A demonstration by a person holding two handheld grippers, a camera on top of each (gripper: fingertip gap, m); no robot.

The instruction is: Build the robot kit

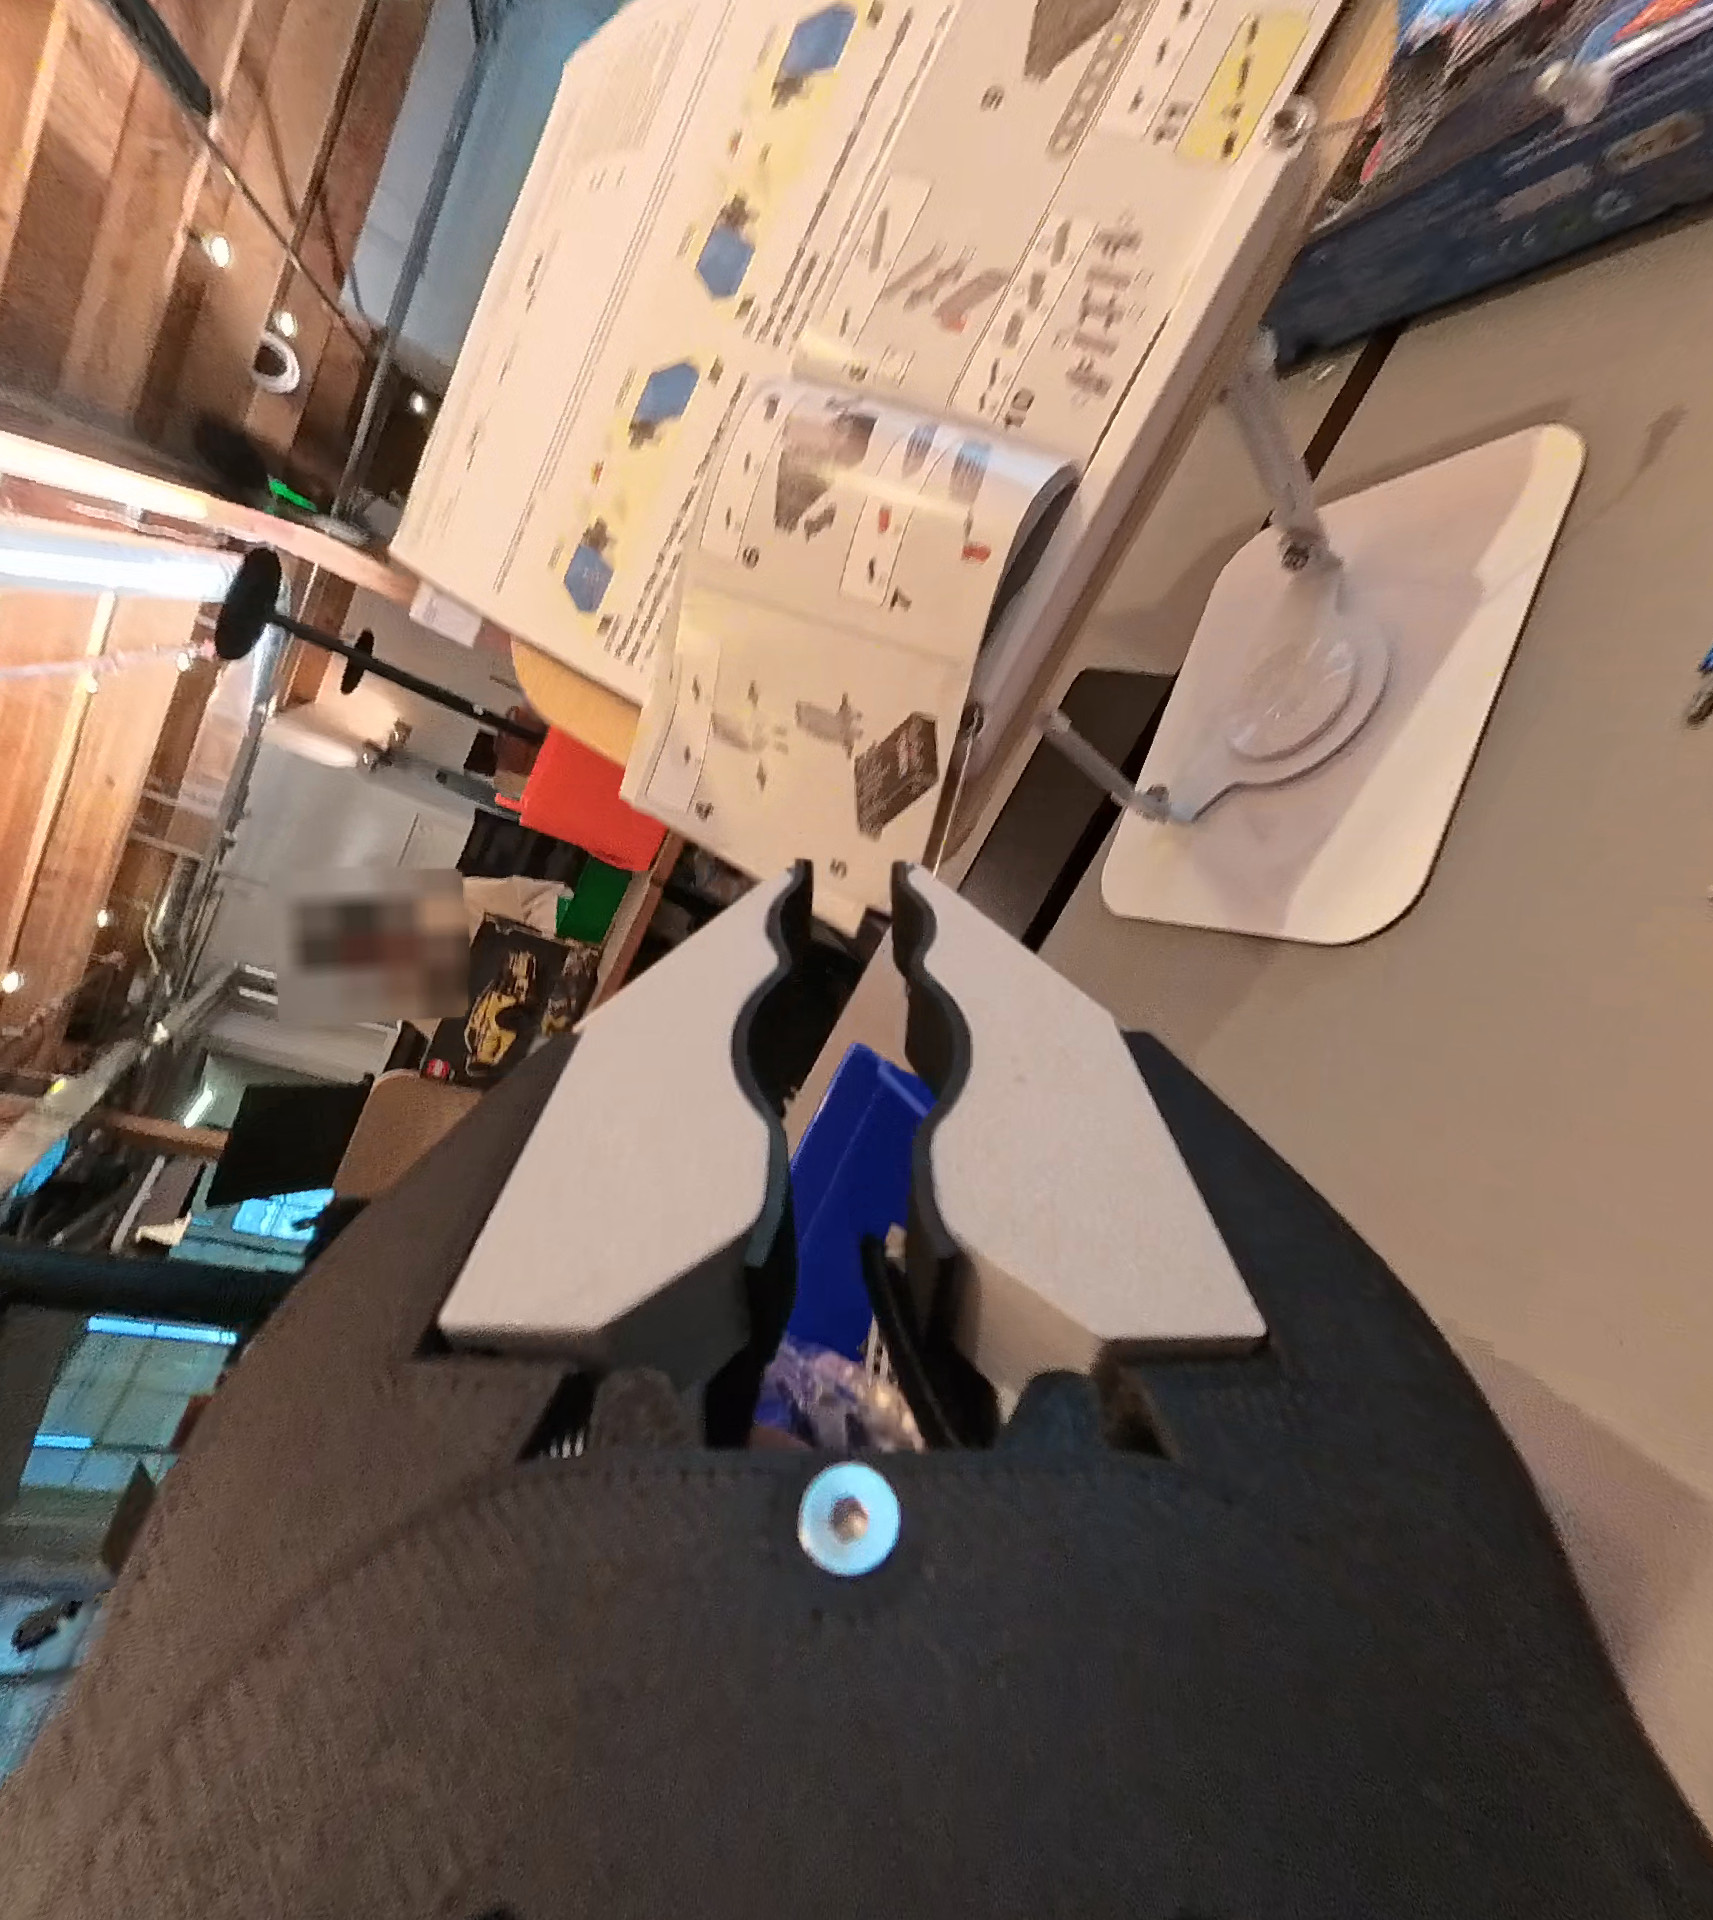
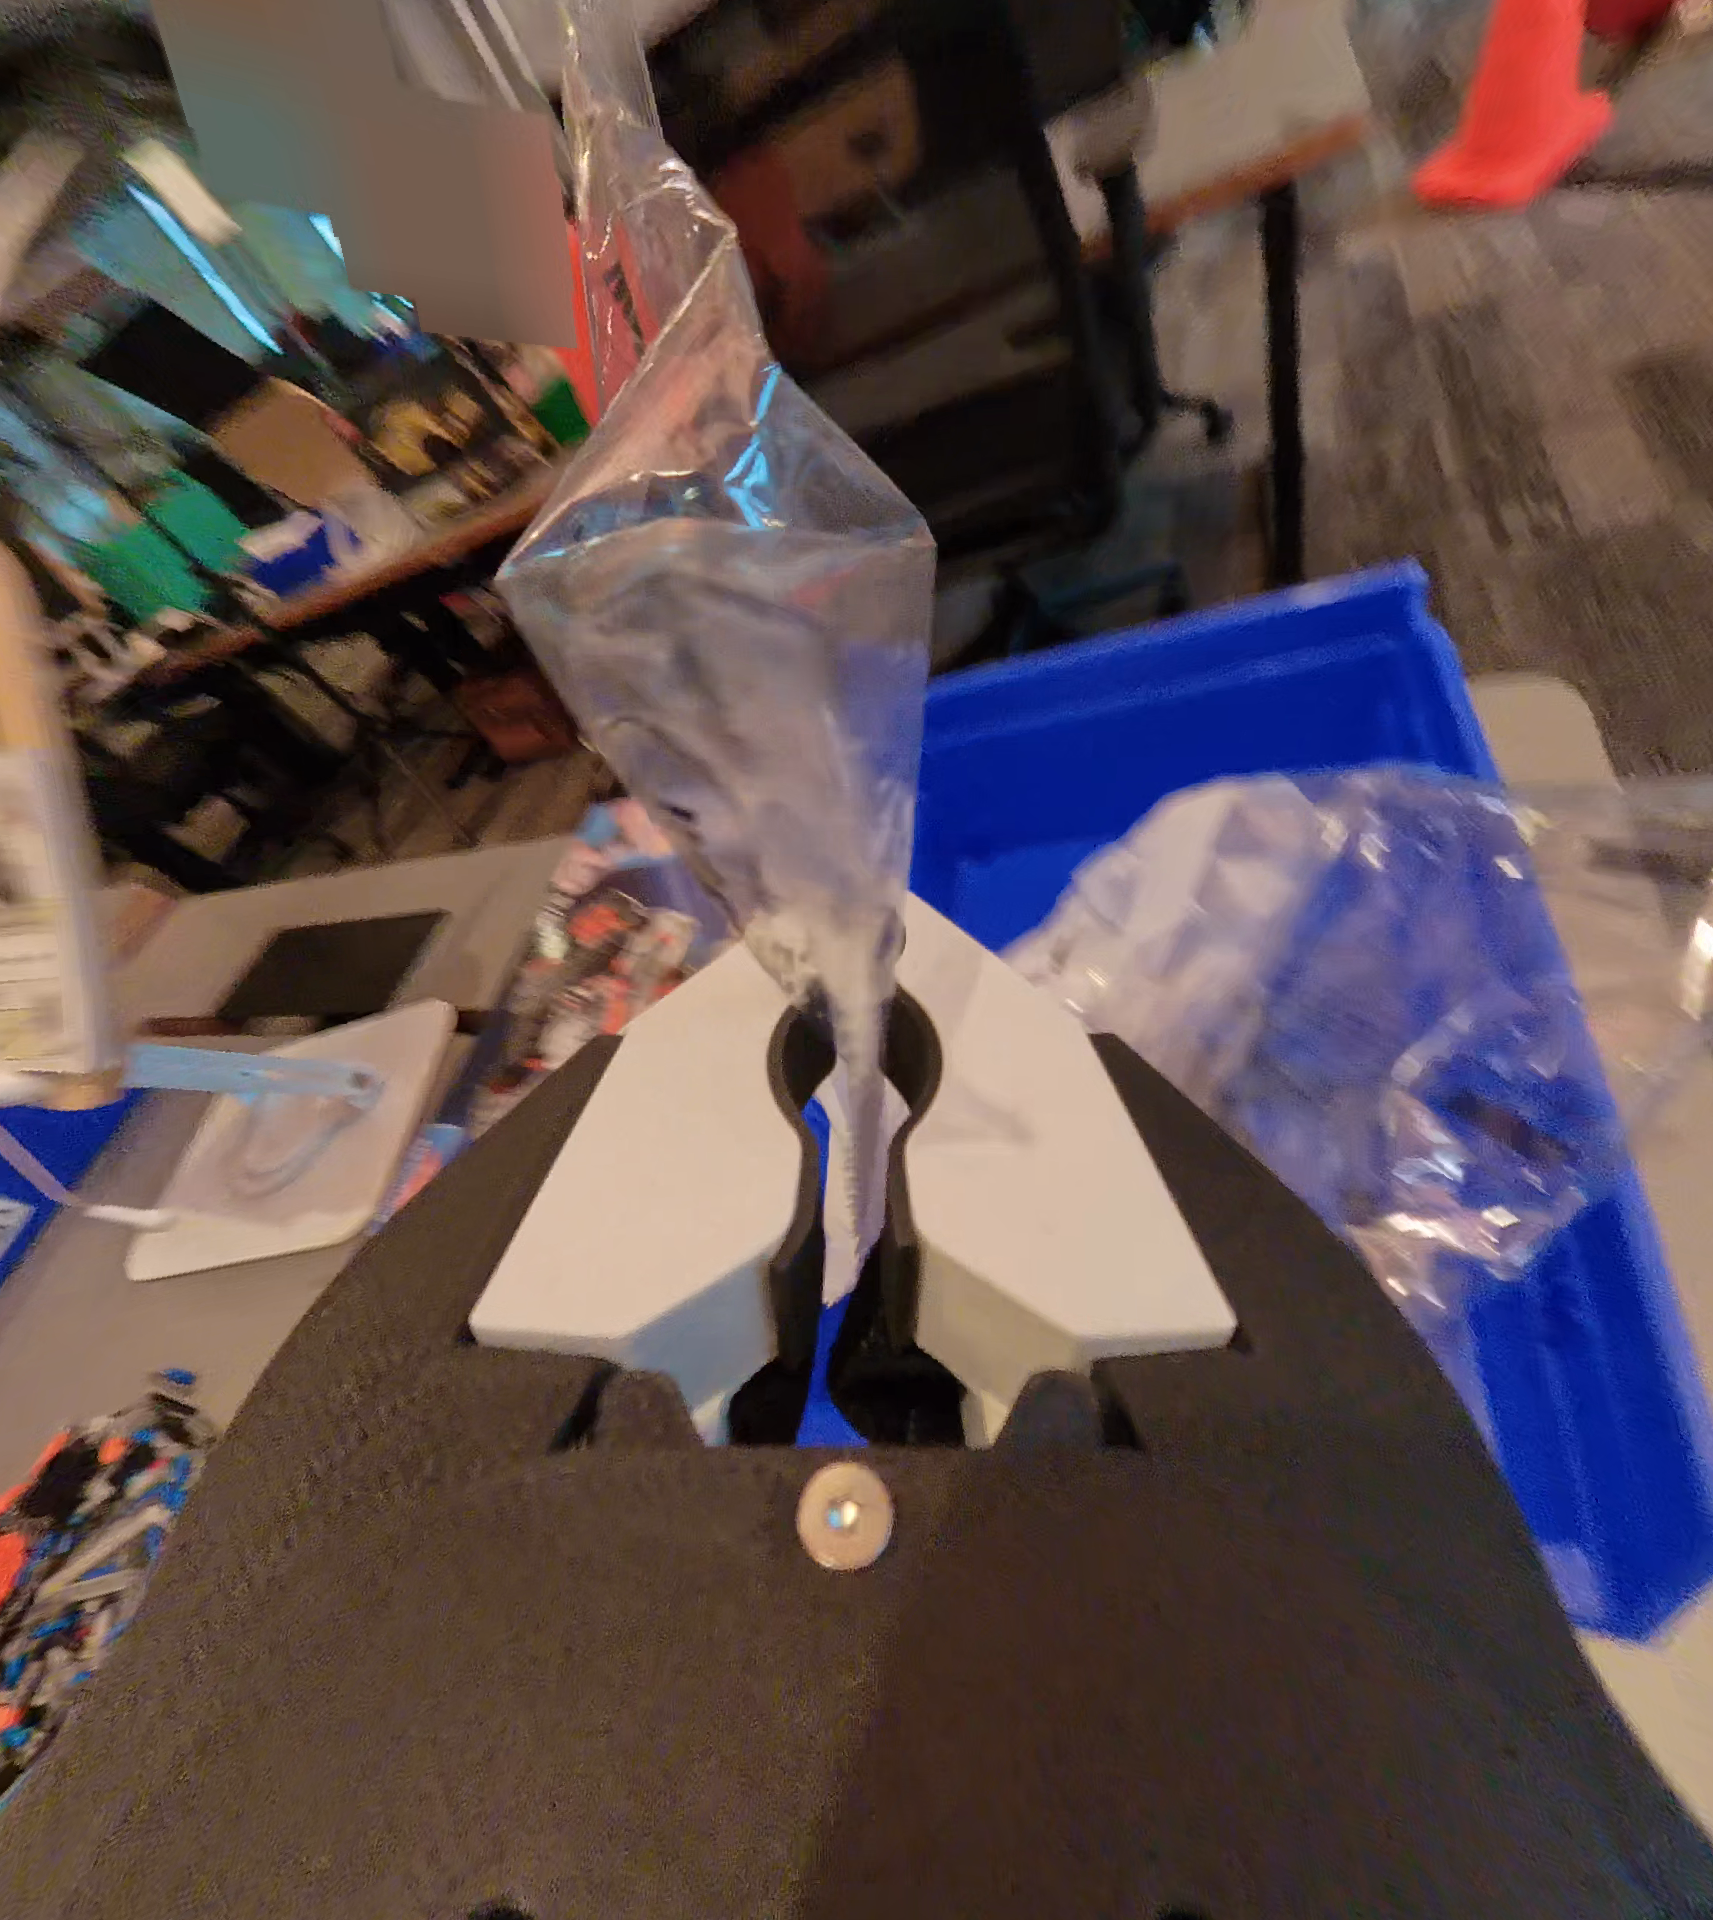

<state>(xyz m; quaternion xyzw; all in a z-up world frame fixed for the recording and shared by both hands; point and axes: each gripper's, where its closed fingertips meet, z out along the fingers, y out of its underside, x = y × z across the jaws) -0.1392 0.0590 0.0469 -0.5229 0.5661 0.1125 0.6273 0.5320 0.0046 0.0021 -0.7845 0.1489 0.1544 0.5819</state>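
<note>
Above blue bin (image 2: 1195, 727): right gripper (image 2: 857, 997), fingers clamped on clear plastic bag (image 2: 727, 623) rising from tips.
Left gripper (image 1: 850, 883): narrow gap, empty, facing instruction sheet (image 1: 831, 312) on stand (image 1: 1351, 675).

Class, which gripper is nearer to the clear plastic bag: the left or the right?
Right. The right gripper is shut on the clear plastic bag, which stands up from its fingers. The left gripper holds nothing and points at an instruction sheet on a stand.
</note>
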